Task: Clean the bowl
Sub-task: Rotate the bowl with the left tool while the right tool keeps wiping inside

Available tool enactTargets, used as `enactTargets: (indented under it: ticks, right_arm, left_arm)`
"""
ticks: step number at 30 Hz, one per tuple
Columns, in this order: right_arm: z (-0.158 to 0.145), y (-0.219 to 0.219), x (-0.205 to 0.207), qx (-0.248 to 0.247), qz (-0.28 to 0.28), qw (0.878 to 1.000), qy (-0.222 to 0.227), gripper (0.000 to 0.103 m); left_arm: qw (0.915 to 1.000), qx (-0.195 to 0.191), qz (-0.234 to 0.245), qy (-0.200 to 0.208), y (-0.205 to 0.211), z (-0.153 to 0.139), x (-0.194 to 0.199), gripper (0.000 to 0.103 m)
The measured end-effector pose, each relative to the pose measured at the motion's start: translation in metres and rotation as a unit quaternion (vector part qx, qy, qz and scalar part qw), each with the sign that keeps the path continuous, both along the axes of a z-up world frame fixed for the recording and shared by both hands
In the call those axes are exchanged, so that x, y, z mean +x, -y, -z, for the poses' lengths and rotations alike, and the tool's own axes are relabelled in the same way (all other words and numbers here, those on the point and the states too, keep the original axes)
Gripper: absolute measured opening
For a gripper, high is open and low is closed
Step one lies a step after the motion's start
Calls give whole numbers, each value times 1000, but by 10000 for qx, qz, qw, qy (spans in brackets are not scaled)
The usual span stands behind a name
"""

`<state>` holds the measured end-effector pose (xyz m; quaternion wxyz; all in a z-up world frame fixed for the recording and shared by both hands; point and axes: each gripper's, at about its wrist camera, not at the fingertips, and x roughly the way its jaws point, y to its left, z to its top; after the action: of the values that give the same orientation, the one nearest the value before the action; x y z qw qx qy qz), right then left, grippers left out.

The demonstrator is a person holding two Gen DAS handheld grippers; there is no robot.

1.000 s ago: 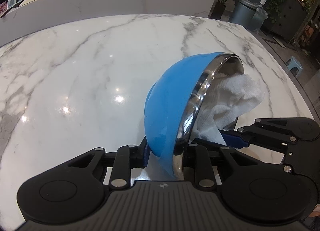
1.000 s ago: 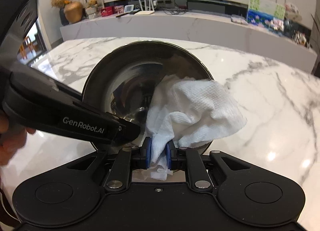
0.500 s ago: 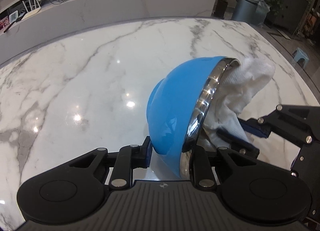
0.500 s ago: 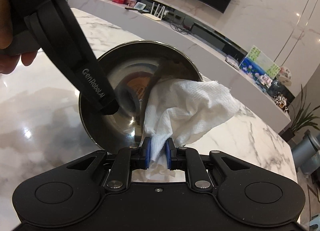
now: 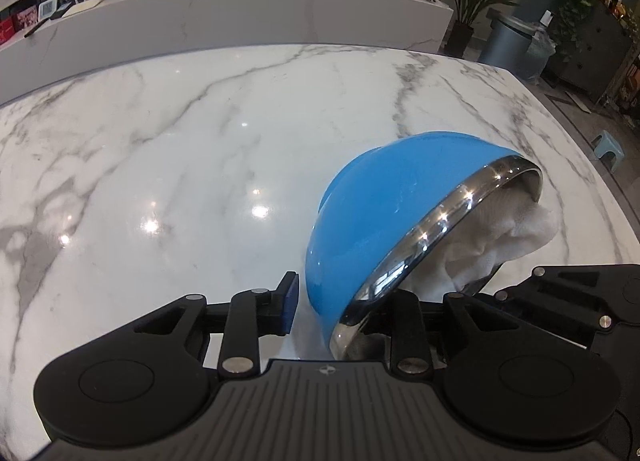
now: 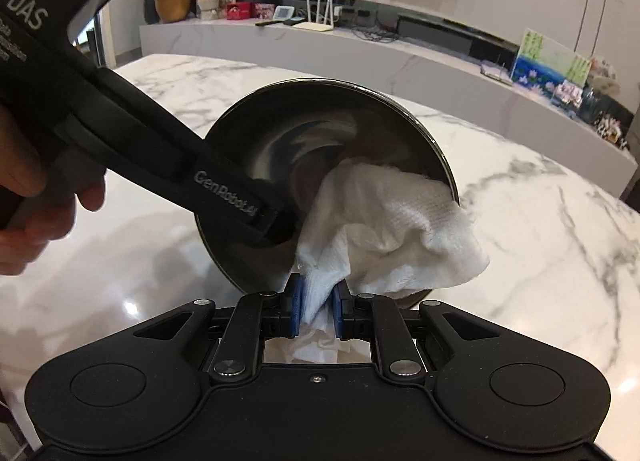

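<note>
left gripper (image 6: pixel 276 229) | arm: "genrobot.ai" | upper body: "das" | smaller print unreadable

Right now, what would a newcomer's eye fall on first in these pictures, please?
The blue bowl, tipped on its side over the marble table, stands out first. Next comes the white cloth stuffed into its shiny steel inside, pinched by the right gripper while the left gripper straddles the rim.

The bowl (image 5: pixel 384 213), blue outside with a shiny steel rim and a dark mirror-like steel inside (image 6: pixel 320 149), is standing tilted up on its edge above the white marble table (image 5: pixel 180 149), its opening facing sideways. A crumpled white paper towel (image 6: pixel 384 229) is pressing against the lower inner wall and spilling out over the rim on one side (image 5: pixel 516 229).
</note>
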<state>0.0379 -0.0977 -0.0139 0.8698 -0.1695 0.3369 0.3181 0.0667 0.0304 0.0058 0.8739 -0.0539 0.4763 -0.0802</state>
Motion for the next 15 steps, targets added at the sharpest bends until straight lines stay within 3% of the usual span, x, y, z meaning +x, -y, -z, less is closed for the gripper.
enactTargets:
  ticks: [15]
  right_arm:
    - [1, -9, -8, -556, -110, 9963, 648, 13]
  left_arm:
    - [9966, 64, 740, -366, 9, -2, -2, 19]
